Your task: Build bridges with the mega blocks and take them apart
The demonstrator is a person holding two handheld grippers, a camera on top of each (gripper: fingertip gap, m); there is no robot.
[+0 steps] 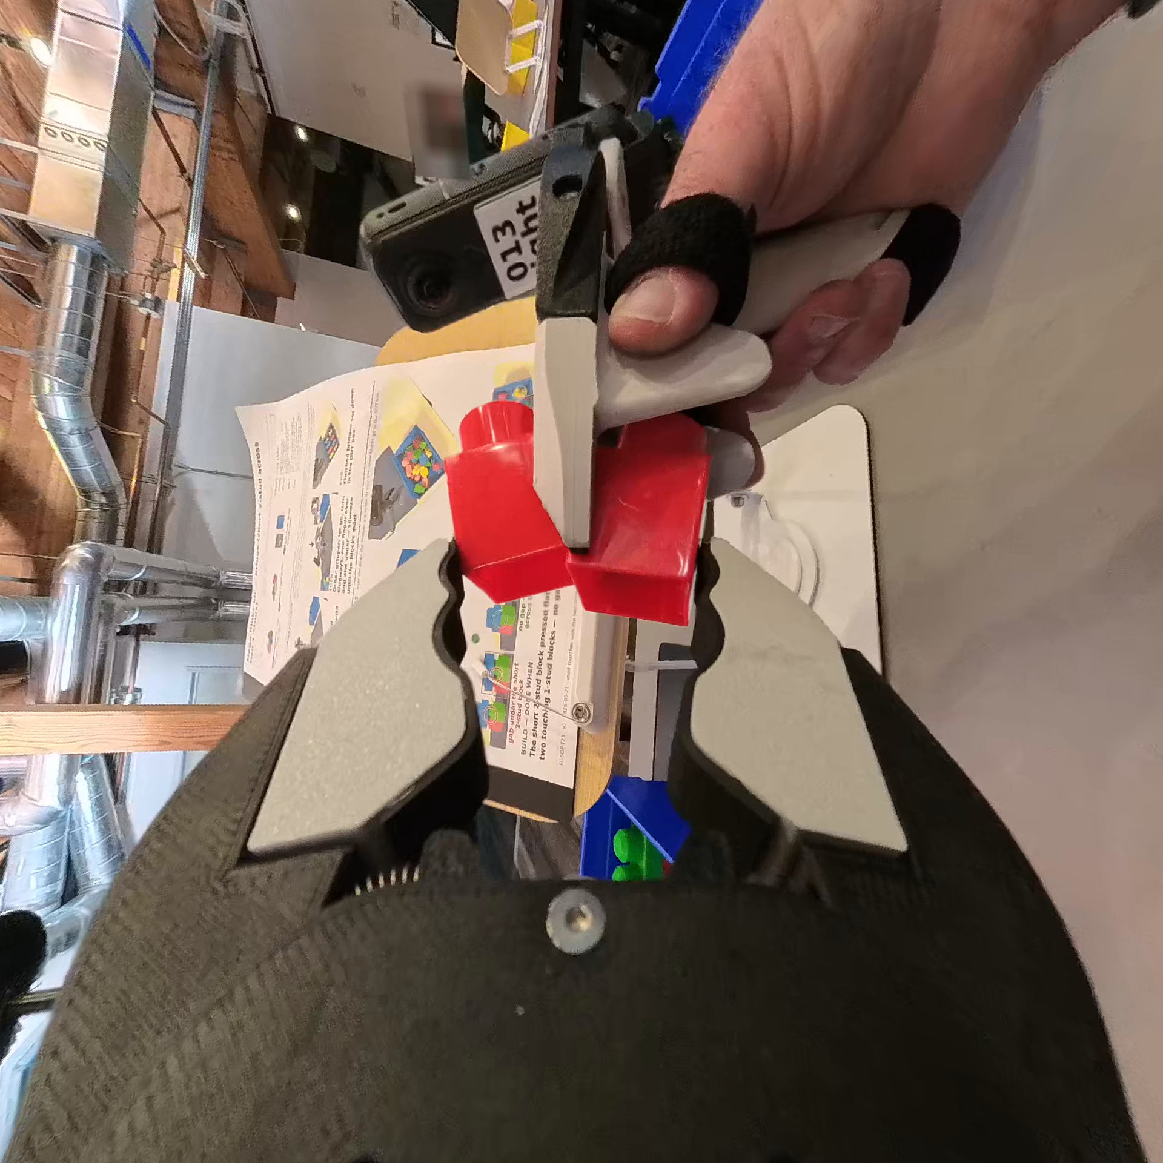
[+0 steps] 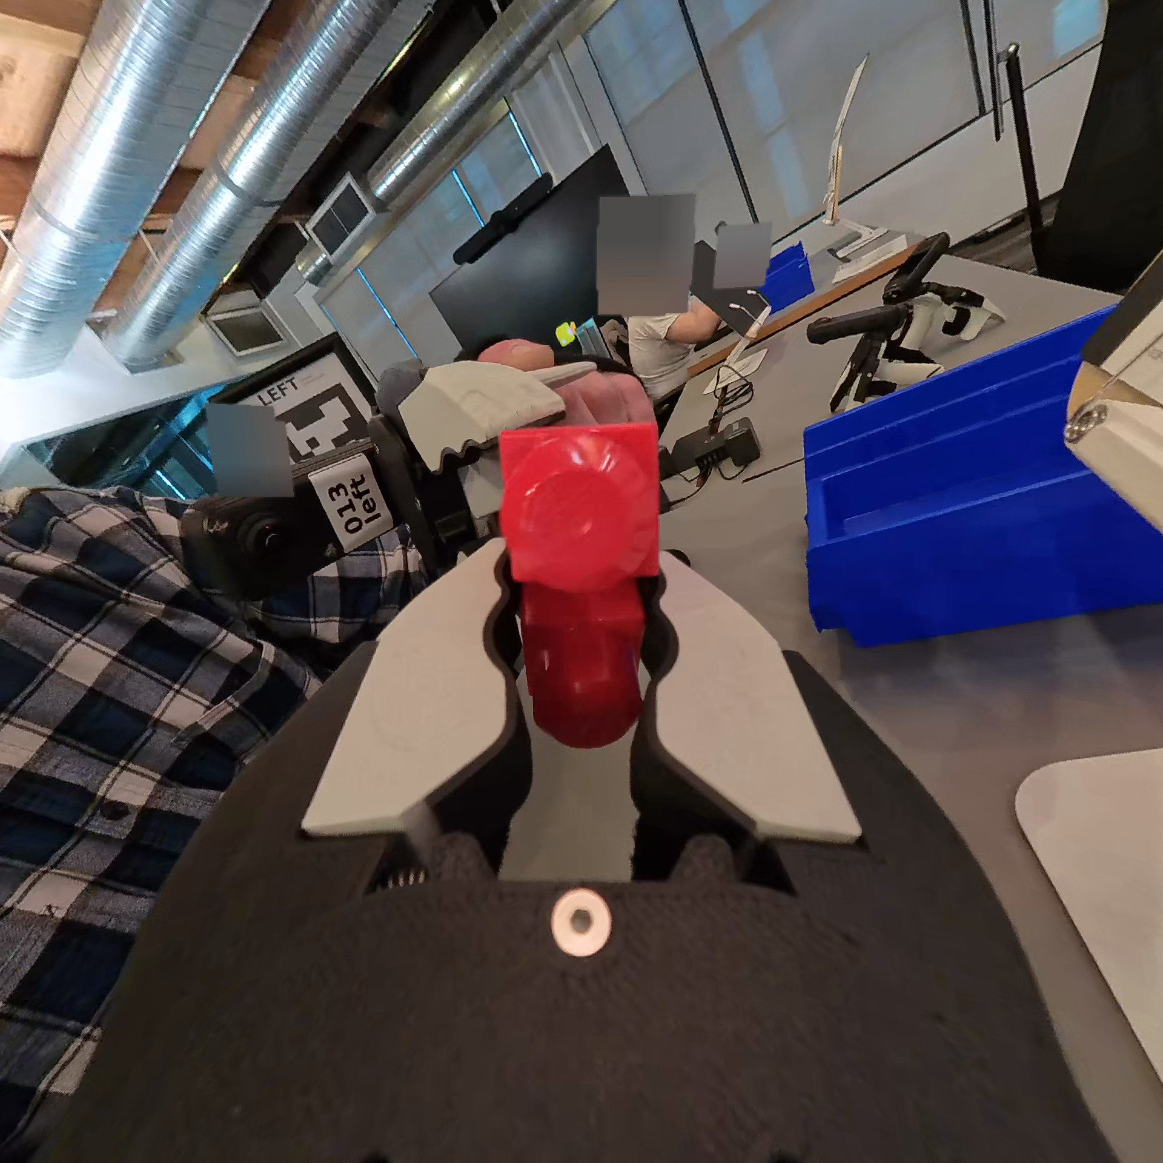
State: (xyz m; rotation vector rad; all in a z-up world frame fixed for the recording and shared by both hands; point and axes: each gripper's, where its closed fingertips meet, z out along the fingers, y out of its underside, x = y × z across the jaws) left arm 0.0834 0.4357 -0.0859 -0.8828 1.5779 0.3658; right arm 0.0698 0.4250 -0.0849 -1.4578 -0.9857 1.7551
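right gripper (image 2: pixel 582 604) clamped on two red plastic single-stud blocks (image 2: pixel 582 635), pads pressed on both sides, held in the air over the grey table (image 2: pixel 818 692) | left gripper (image 1: pixel 579 585) spread wide around the blocks' open bottoms, pads at their outer faces, grip uncertain | blue plastic bin (image 2: pixel 982 503) beyond, on the table
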